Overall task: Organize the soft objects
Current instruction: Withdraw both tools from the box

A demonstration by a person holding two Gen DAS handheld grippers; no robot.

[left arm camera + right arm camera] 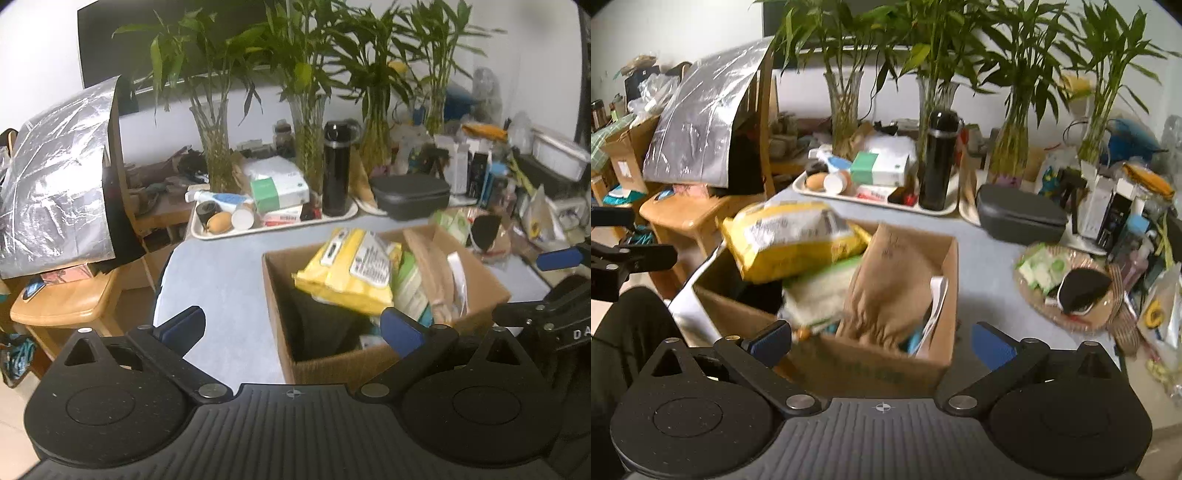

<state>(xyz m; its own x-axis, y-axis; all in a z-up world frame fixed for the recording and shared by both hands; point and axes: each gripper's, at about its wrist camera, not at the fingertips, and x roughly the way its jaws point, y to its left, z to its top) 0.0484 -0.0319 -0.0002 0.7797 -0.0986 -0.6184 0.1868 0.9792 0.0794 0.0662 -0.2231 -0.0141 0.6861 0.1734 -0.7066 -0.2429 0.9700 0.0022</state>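
A cardboard box [325, 363] stands on the grey table; it also shows in the right wrist view [871, 369]. In it lie a yellow wipes pack [351, 273] [790, 240], a green-white soft pack [820, 291], a brown paper bag [432, 273] [890, 284] and a dark cloth [317, 325]. My left gripper [293, 326] is open and empty, just in front of the box. My right gripper [882, 341] is open and empty at the box's near wall. The right gripper also shows at the right edge of the left wrist view [554, 288].
A woven basket [1067, 314] with green packs and a black pad lies right of the box. Behind stand a tray [273, 227] with a black flask [336, 170], a dark case [410, 195], glass vases of bamboo and clutter. A wooden chair [70, 299] with foil sheet stands left.
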